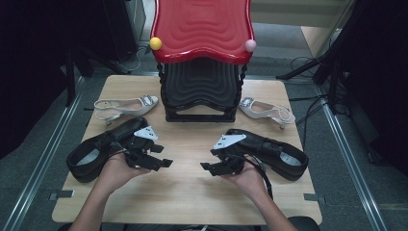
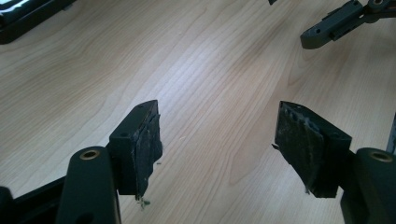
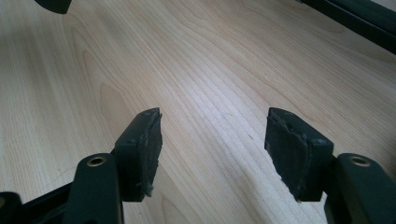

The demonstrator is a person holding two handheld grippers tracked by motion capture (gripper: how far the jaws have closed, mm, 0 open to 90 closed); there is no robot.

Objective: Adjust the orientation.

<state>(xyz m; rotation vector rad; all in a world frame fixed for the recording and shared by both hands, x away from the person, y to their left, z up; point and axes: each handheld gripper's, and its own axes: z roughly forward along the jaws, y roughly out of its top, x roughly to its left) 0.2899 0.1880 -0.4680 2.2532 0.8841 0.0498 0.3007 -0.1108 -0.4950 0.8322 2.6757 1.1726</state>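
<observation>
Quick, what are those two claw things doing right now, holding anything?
Left gripper: open, nothing between its jaws.
Right gripper: open, nothing between its jaws.

One camera overhead, two riding low on my grippers.

From the high view I look forward and down over the whole wooden table [image 1: 192, 192], with my forearms entering from the bottom edge and the red-topped rack [image 1: 202, 29] at the far side. The left gripper view sits close above the tabletop [image 2: 187, 70], looking along its own spread jaws toward the middle; the right gripper [image 2: 336, 23] shows at its upper right corner. The right gripper view is equally low and near, facing across the bare wood [image 3: 210, 60]. All three views share the open stretch of table between my hands.
</observation>
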